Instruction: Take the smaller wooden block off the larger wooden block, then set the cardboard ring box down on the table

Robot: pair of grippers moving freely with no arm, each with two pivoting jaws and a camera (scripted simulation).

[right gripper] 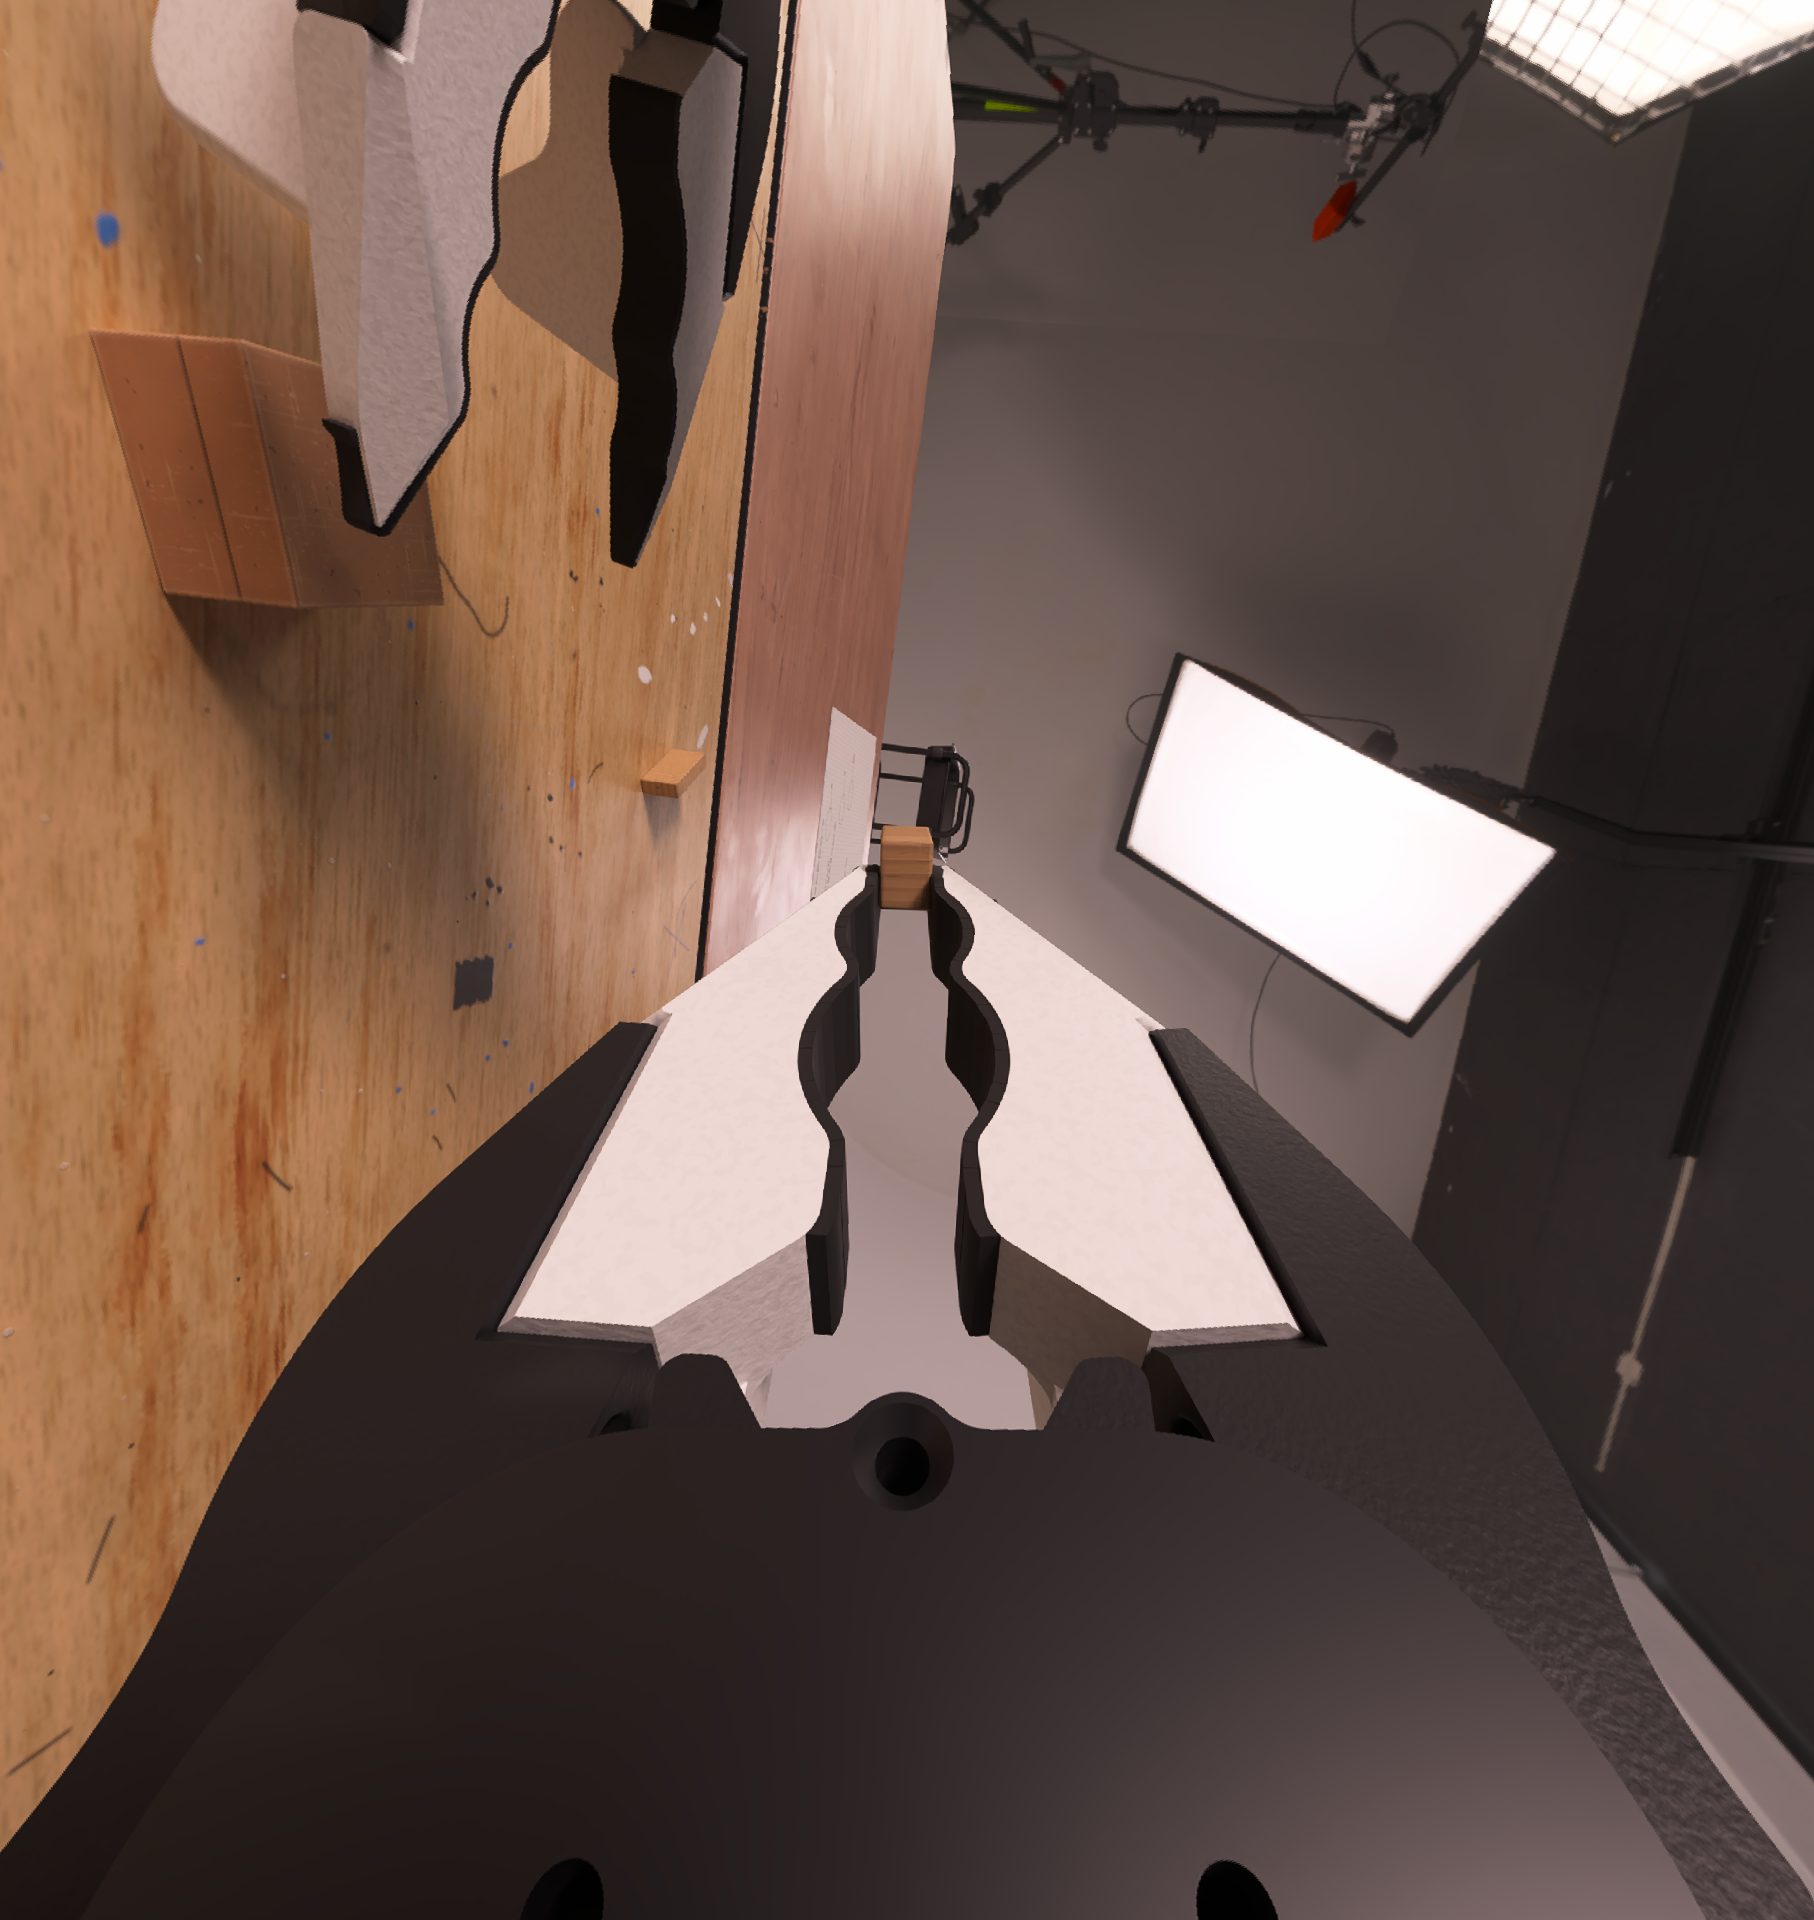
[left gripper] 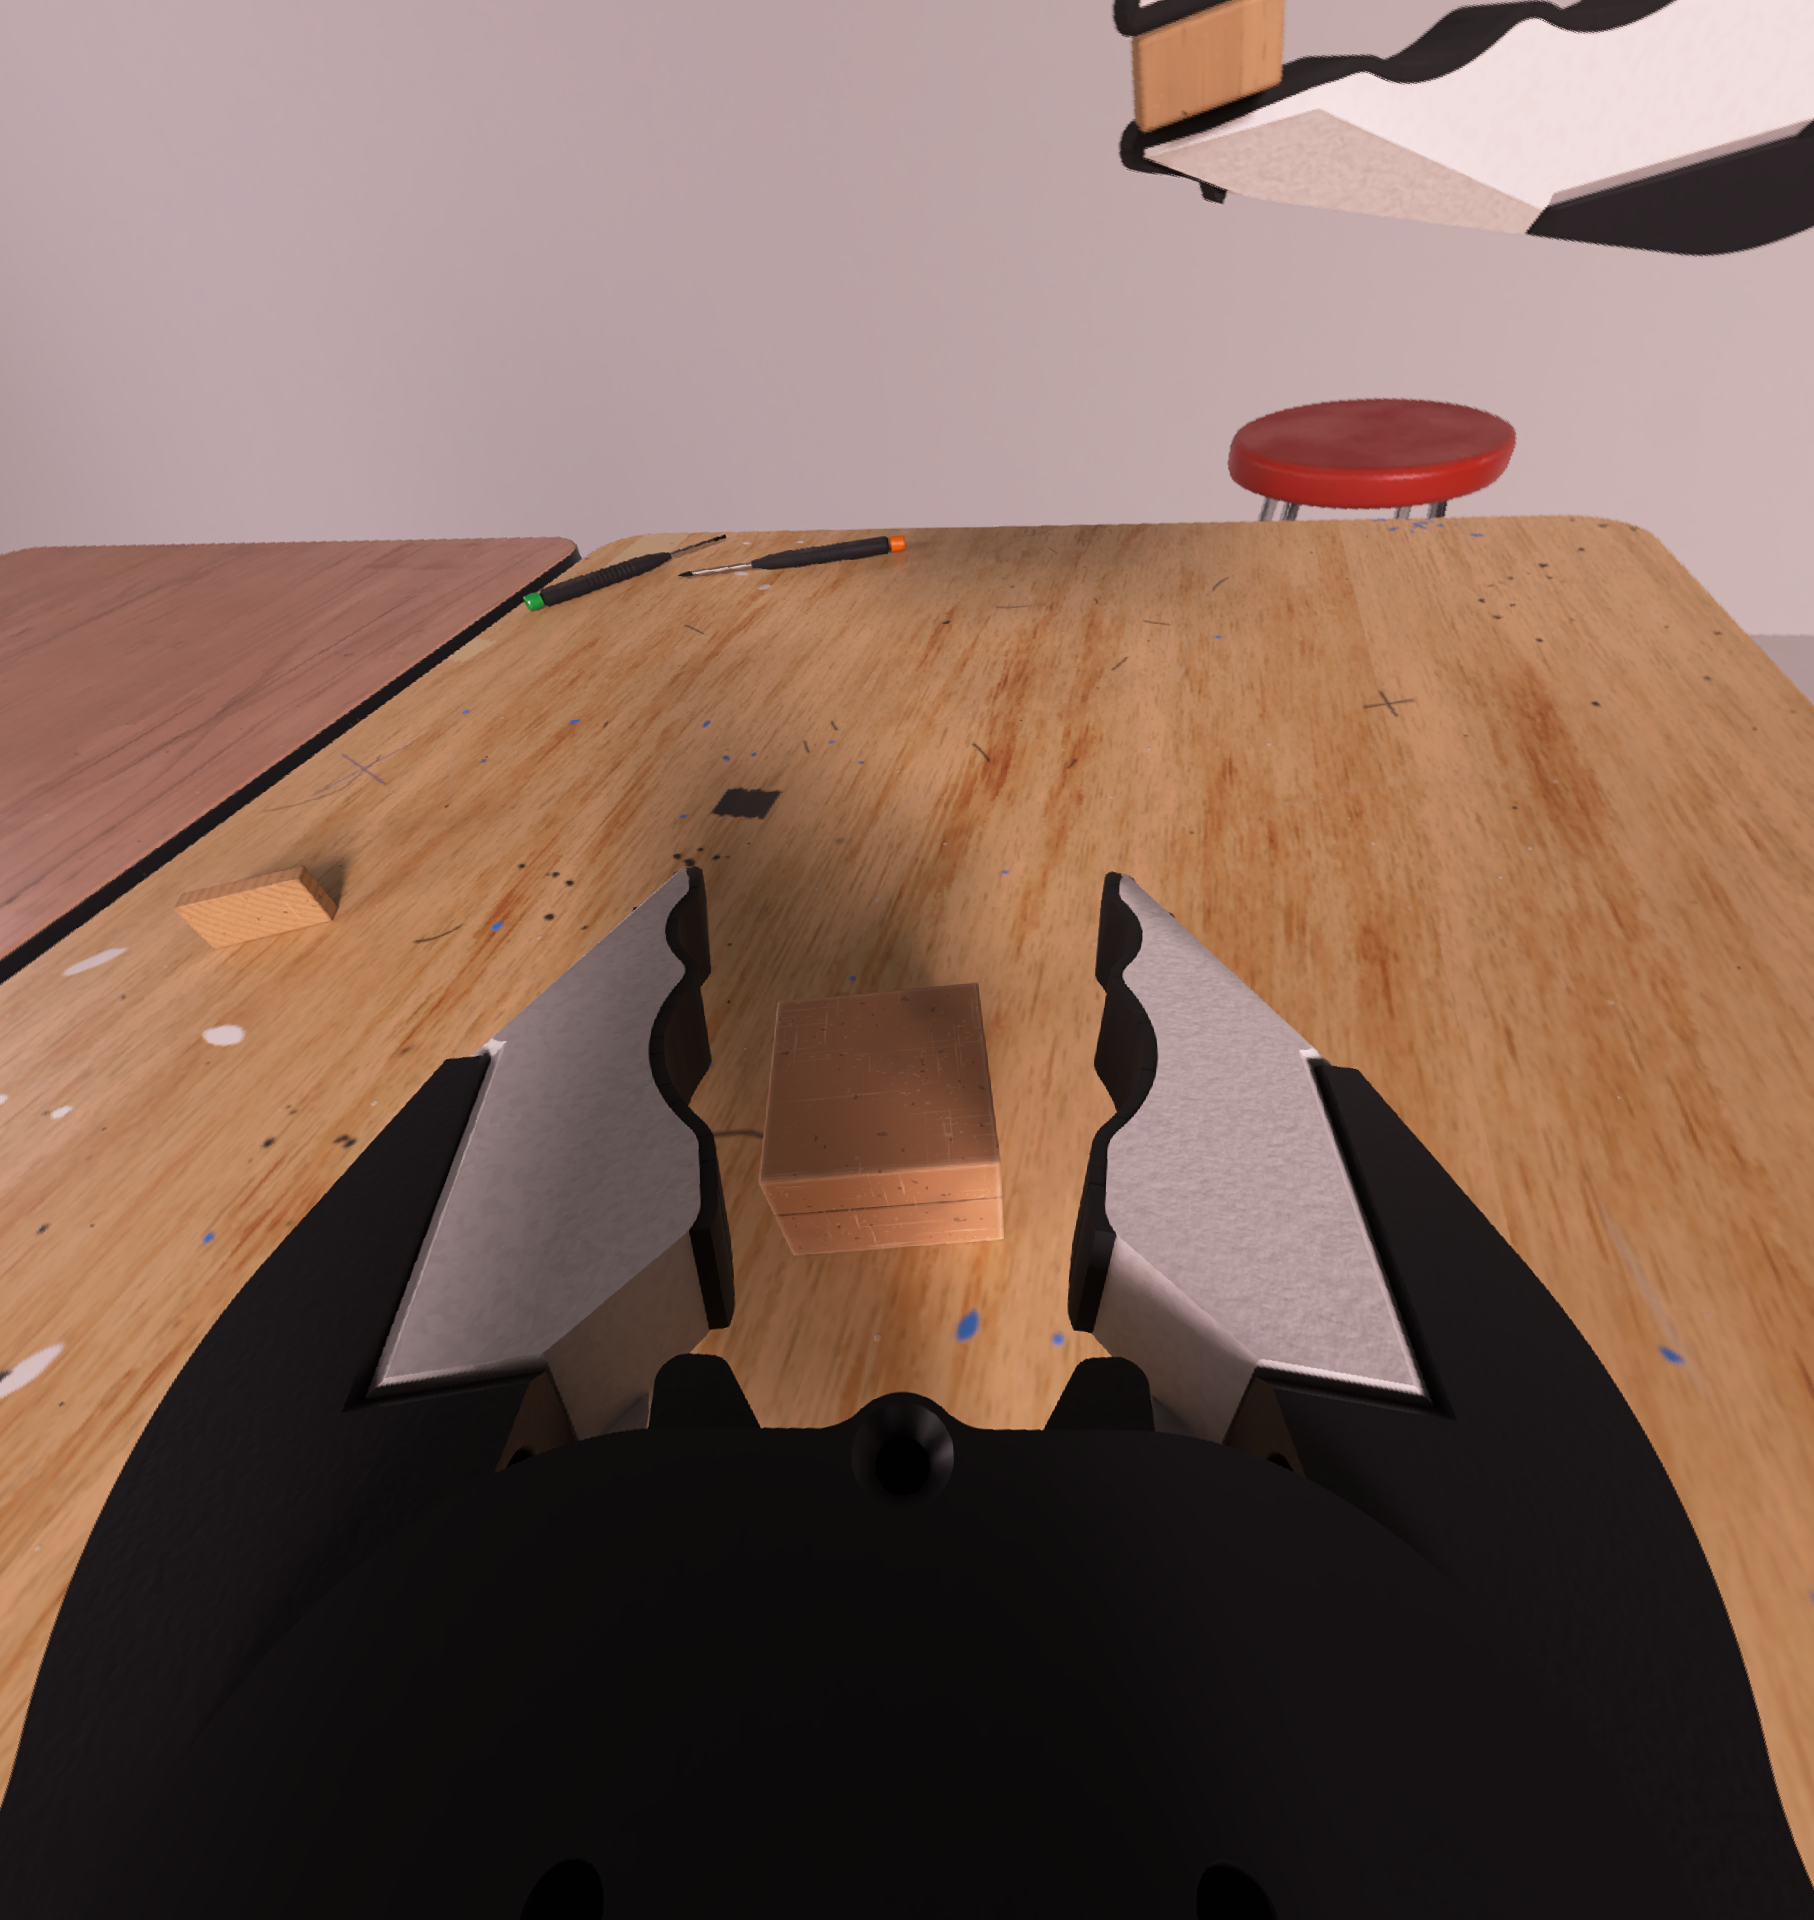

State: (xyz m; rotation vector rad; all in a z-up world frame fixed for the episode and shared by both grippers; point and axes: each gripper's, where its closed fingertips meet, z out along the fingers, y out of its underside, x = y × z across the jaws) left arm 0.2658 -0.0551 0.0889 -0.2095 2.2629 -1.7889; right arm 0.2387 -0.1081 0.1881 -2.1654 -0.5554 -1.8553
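Note:
The cardboard ring box (left gripper: 879, 1112) lies closed on the wooden table (left gripper: 1298, 883), between the spread fingers of my left gripper (left gripper: 901, 883), which is open and not touching it. The box (right gripper: 217, 468) and left gripper (right gripper: 498, 535) also show in the right wrist view. My right gripper (right gripper: 903, 883) is shut on a wooden block (right gripper: 905, 847) at its fingertips, held high above the table; it shows at the top right of the left wrist view (left gripper: 1142, 78). A second, flat wooden block (left gripper: 254, 909) lies alone near the table's left edge (right gripper: 671, 774).
Two screwdrivers (left gripper: 612, 577) (left gripper: 799, 558) lie at the table's far edge. A reddish second table (left gripper: 207, 675) adjoins on the left. A red stool (left gripper: 1370, 452) stands beyond the far edge. A small black patch (left gripper: 745, 802) marks the tabletop.

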